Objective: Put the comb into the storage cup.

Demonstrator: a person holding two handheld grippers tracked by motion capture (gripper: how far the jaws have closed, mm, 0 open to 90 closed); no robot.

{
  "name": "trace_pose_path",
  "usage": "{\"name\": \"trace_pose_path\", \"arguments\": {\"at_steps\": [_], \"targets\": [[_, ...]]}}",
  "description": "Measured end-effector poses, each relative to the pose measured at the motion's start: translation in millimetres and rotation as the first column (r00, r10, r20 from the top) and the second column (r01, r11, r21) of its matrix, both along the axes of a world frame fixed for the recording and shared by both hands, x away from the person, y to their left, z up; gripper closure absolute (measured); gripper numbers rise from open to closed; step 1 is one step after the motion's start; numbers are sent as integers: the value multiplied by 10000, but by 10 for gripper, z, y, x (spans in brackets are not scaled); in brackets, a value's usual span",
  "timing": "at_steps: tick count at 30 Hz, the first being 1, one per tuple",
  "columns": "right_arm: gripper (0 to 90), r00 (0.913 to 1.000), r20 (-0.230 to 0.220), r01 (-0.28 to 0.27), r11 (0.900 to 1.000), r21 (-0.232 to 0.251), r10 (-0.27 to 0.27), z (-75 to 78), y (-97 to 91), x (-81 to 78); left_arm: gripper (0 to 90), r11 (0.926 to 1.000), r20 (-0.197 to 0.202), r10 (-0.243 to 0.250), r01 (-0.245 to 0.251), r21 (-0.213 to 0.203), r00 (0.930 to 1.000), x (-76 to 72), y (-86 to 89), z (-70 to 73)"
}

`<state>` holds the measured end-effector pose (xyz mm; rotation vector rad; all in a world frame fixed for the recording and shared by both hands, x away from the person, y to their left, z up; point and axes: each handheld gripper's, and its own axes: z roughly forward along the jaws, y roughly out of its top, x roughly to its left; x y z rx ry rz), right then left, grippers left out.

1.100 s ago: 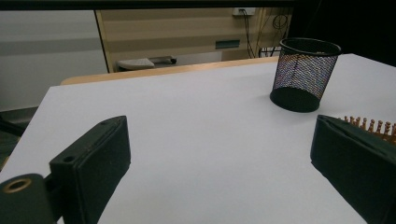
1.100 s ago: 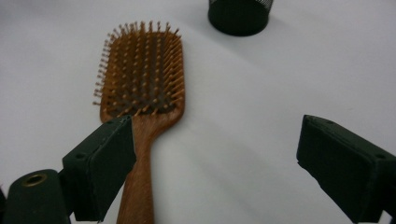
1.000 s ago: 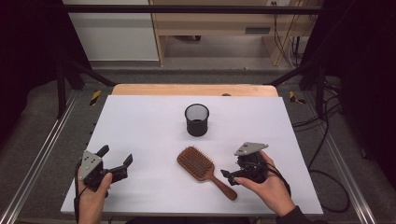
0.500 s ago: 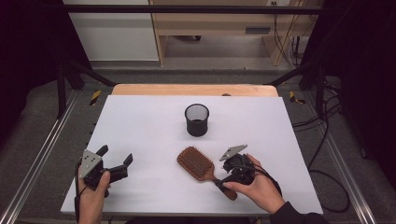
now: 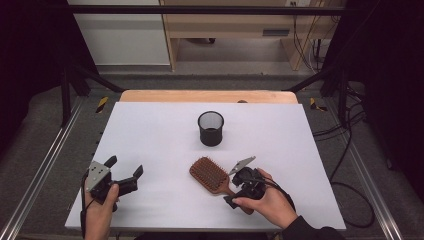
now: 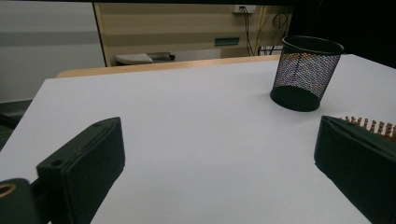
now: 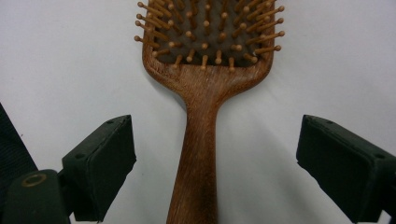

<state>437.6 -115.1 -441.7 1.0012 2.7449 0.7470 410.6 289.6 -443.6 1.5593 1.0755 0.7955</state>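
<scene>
A: Where is the hairbrush (image 5: 212, 175) right now?

B: Flat on the white table (image 5: 165, 135), bristles up, on the person's side of the mesh cup (image 5: 211, 128) and well apart from it, handle pointing toward the person.

A: Has anyone got hold of it?

B: Not yet. The right gripper (image 7: 215, 163) hangs over the handle with its jaws spread wide, one pad on each side and clear of the wood. I'd say the pick-up is just about to start; closing, lifting and carrying are all left.

A: The other hand?

B: The left gripper (image 5: 123, 176) sits far to the left of the brush, jaws apart, nothing between them.

A: Anything in the cup?

B: It stands upright, and as far as the mesh and open top let me see, it looks empty
</scene>
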Motion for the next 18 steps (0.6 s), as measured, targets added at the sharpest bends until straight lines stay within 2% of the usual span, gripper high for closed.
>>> {"name": "trace_pose_path", "arguments": {"at_steps": [4, 8, 18], "targets": [[141, 9998, -170, -49, 10000, -57, 48, -38, 49, 9, 22, 10000, -35, -84, 83, -50, 10000, 2, -6, -1], [174, 9997, -259, -13, 9997, -233, 6, -78, 97, 19, 24, 9997, 19, -221, 221, 91, 9998, -4, -32, 5], [395, 9988, -468, 108, 9990, -441, -129, -108, 135, 55, 24, 9997, 9, -249, 249, 63, 9997, -7, -30, 6]]}}
